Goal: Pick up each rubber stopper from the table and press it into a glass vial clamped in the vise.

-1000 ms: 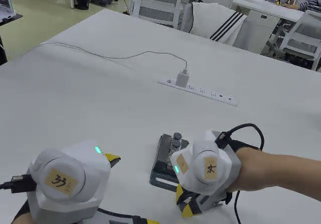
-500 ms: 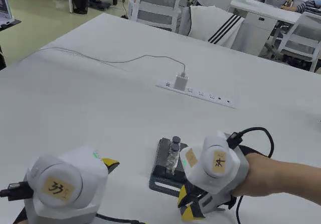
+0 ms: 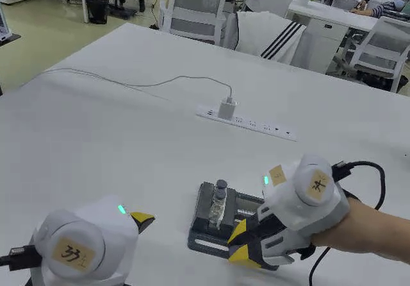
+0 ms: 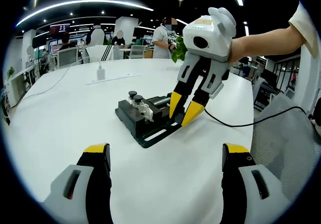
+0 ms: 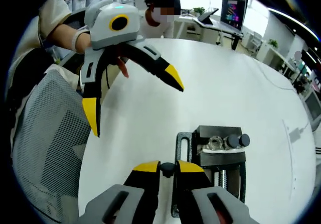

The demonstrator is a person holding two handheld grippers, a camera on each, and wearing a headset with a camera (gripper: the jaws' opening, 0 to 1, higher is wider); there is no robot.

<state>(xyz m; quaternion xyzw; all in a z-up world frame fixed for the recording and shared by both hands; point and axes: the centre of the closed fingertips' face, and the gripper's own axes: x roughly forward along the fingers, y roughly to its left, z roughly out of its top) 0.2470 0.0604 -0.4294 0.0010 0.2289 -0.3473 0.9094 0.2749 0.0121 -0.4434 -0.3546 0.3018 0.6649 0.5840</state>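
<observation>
Over the last second the right gripper (image 3: pixel 245 242) has swung its white body out to about 3 o'clock of the vise (image 3: pixel 204 235), baring more of the block, while its yellow tips sit at the vise's near corner, around 4 o'clock. The left gripper (image 4: pixel 165 156) has kept its station at about 8 o'clock (our head has shifted too, so part of the change is only the camera).

In the right gripper view the jaws are pinched almost together on a small dark rubber stopper (image 5: pixel 167 169), held right at the tips. The left gripper's jaws stand wide apart with nothing between them.

The glass vials (image 3: pixel 220 196) stand upright in a row, clamped between the vise's faces. In the right gripper view we count 2 already capped in dark rubber at the 3 o'clock end and 1 open vial (image 5: pixel 215 143) beside them.

We judge the stopper light, soft and grippy. It should squash a little, so we would hold it by the sides of its broad top and leave the narrow end free to enter the mouth. The vials are clear, smooth, stiff and brittle, so the push ought to run straight down the vial's axis. The vise looks like matte dark metal, blocky and probably heavy enough to stay put on the smooth white table (image 3: pixel 128 126).
</observation>
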